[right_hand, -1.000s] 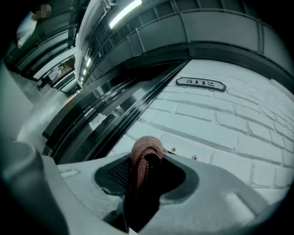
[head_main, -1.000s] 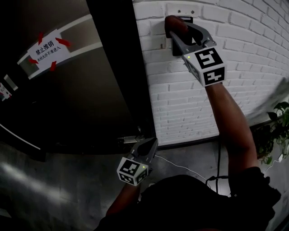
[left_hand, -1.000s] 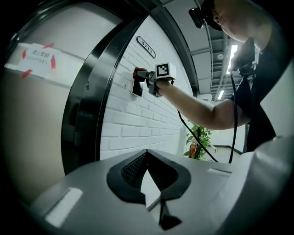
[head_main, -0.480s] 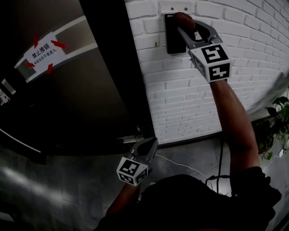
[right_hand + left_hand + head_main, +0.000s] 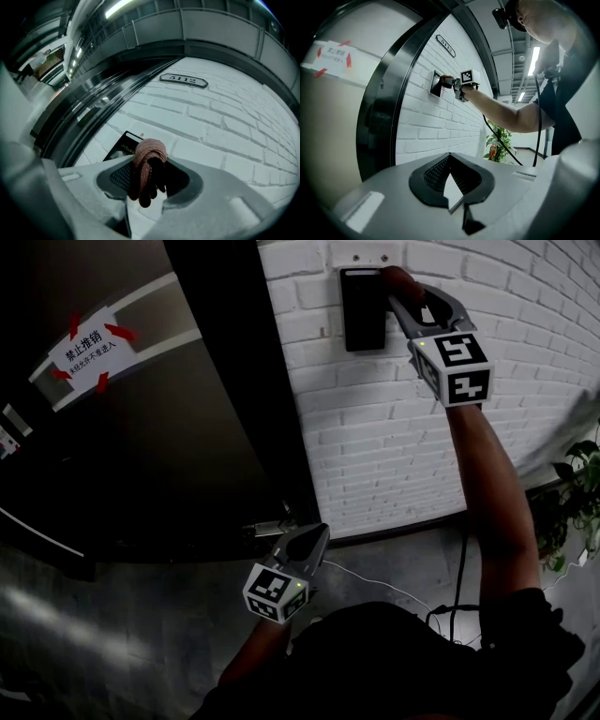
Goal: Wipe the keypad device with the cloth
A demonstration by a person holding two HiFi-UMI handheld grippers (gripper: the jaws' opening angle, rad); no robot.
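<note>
The black keypad device [image 5: 362, 307] is mounted on the white brick wall [image 5: 394, 427], also seen in the right gripper view [image 5: 121, 147] and far off in the left gripper view [image 5: 435, 85]. My right gripper [image 5: 401, 289] is shut on a reddish-brown cloth [image 5: 146, 166], which bunches at the device's upper right edge [image 5: 397, 279]. My left gripper [image 5: 305, 542] hangs low near the door frame, shut with nothing in it [image 5: 451, 187].
A dark door [image 5: 141, 427] with a white taped notice [image 5: 91, 345] stands left of the device. A number plate [image 5: 183, 80] is fixed higher on the wall. A potted plant [image 5: 577, 502] and a white cable [image 5: 375, 582] lie at floor level to the right.
My right gripper has carried the cloth rightward across the device, from its left edge to its upper right edge, uncovering the black face. The left gripper has stayed put.
</note>
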